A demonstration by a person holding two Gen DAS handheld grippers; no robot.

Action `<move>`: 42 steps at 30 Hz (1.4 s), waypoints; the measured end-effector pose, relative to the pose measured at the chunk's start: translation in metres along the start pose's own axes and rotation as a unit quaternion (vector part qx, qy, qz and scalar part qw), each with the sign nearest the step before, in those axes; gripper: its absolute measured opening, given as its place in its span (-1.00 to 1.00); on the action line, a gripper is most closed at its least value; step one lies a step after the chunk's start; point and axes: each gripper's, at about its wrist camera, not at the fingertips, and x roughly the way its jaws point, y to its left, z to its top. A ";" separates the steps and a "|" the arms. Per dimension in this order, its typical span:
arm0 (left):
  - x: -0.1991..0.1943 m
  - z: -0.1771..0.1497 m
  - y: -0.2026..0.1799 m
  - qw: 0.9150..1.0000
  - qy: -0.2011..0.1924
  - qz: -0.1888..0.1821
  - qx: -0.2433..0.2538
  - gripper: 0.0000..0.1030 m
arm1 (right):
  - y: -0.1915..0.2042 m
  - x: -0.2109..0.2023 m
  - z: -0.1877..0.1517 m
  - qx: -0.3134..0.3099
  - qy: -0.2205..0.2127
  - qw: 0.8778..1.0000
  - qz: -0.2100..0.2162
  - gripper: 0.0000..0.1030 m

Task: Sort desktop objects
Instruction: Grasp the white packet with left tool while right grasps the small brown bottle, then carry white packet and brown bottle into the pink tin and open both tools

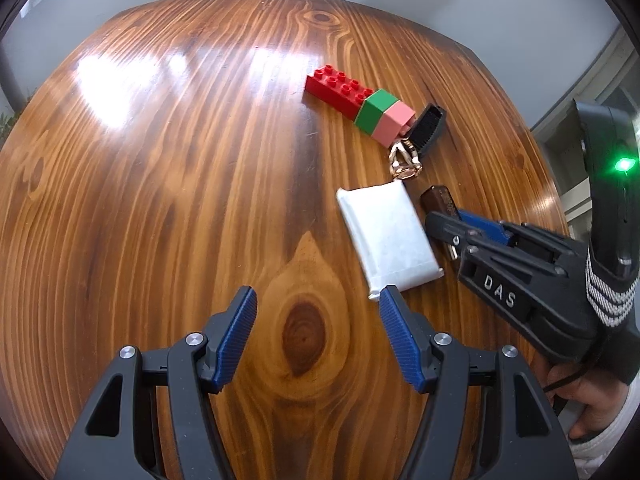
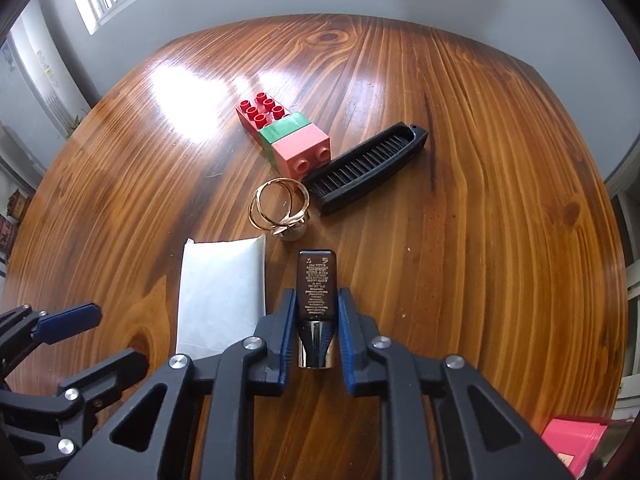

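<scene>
My right gripper [image 2: 316, 300] is shut on a dark brown cosmetic tube [image 2: 316, 284] with a silver cap, low over the wooden table; the tube also shows in the left wrist view [image 1: 440, 202]. A white packet [image 2: 222, 292] lies just left of it. My left gripper [image 1: 318, 300] is open and empty, its right fingertip touching or just over the packet's near corner [image 1: 386, 236]. Beyond lie gold rings [image 2: 280, 210], a black brush [image 2: 366, 168] and joined red, green and pink bricks [image 2: 288, 132].
The round wooden table [image 1: 160, 160] has a bare left half. A pink box [image 2: 576, 444] sits at the lower right edge of the right wrist view. A grey wall and a window lie beyond the table.
</scene>
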 end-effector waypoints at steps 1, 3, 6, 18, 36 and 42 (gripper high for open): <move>0.001 0.003 -0.003 1.000 -0.001 -0.001 0.002 0.31 | -0.003 -0.002 -0.001 0.005 -0.002 1.000 0.000 -0.57; 0.002 0.008 -0.009 1.000 -0.005 -0.006 0.005 0.31 | -0.010 -0.011 -0.006 0.019 -0.008 1.000 0.003 -0.57; 0.006 0.015 -0.018 1.000 -0.003 -0.014 0.006 0.31 | -0.024 -0.029 -0.013 0.042 -0.019 0.999 0.006 -0.57; 0.032 0.033 -0.054 1.000 -0.006 -0.009 0.009 0.31 | -0.070 -0.108 -0.053 0.101 -0.075 0.991 -0.038 -0.57; 0.039 0.018 -0.060 0.999 -0.025 0.036 0.015 -0.04 | -0.117 -0.161 -0.112 0.147 -0.081 0.982 -0.090 -0.57; 0.009 0.000 -0.065 0.998 -0.047 0.033 0.018 -0.04 | -0.122 -0.166 -0.123 0.141 -0.078 0.983 -0.086 -0.57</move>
